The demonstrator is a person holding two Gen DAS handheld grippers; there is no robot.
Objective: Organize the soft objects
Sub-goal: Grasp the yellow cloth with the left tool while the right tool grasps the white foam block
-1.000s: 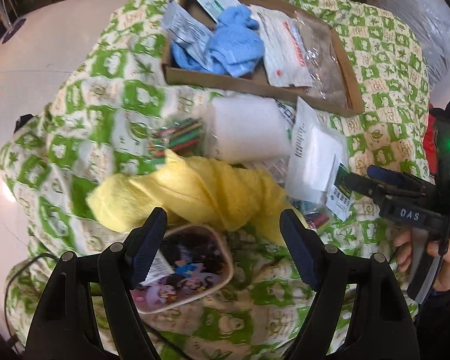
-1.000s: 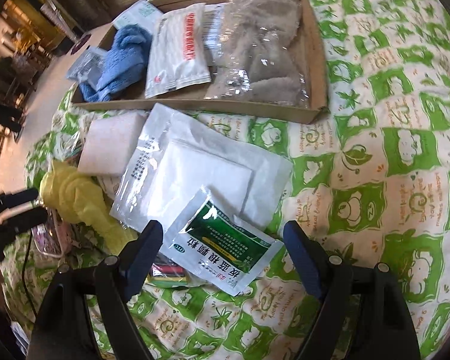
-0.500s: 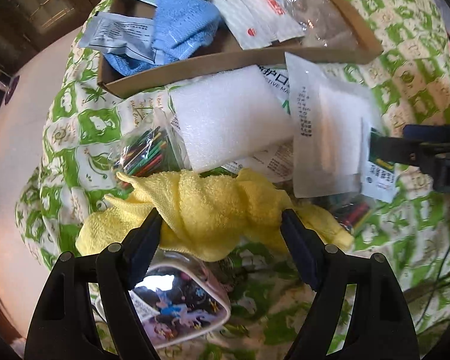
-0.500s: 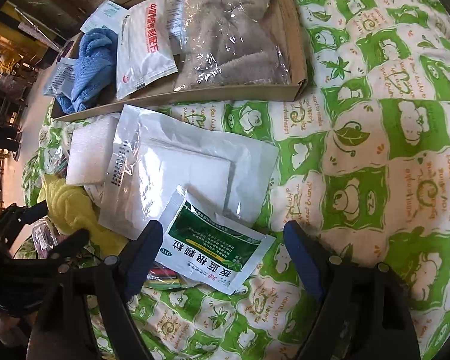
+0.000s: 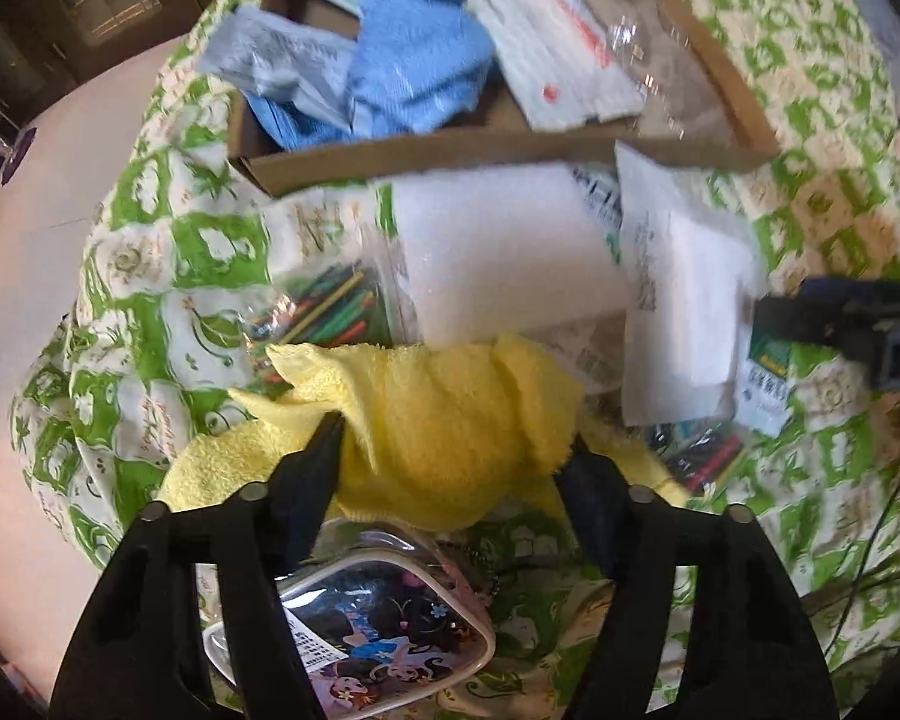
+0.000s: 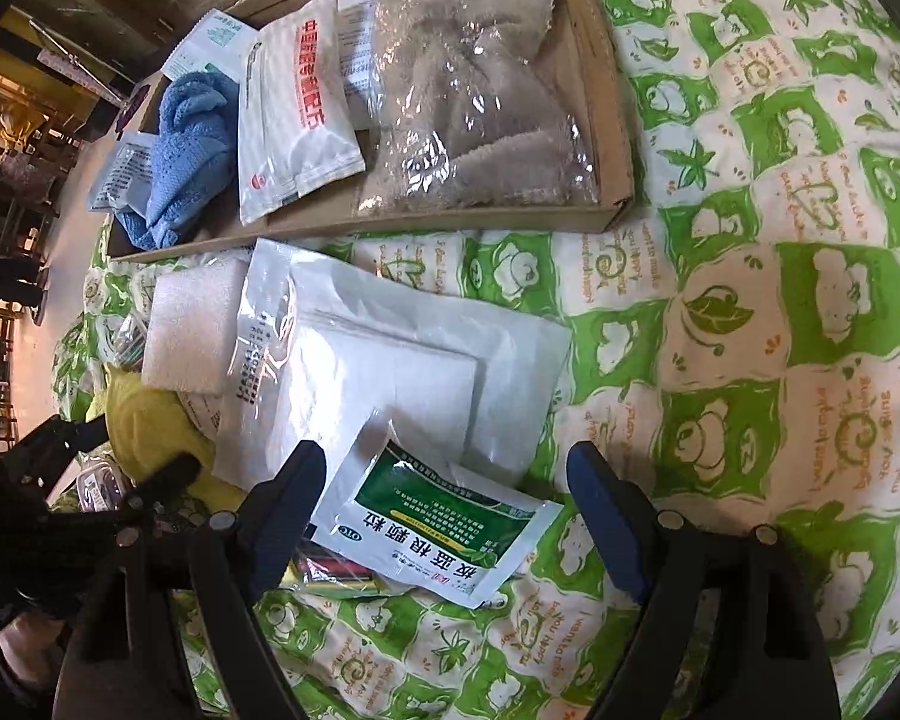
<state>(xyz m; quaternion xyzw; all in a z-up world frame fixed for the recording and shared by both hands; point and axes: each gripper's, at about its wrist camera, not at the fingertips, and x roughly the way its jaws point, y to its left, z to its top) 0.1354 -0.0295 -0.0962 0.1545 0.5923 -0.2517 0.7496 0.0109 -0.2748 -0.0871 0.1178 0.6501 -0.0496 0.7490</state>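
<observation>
The left gripper (image 5: pixel 450 450), its jaws just closing, pinches the yellow towel (image 5: pixel 450 414) at centre. The right gripper (image 6: pixel 447 480) hangs spread over a green sachet (image 6: pixel 438 528); the cardboard tray (image 6: pixel 498 222) lies at twelve o'clock.

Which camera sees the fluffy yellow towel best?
The left wrist view: the yellow towel fills its middle, bunched between the left claw's fingers, which have just been closing on it. The right wrist view catches only a small yellow piece at its left edge, partly behind that claw.
</observation>
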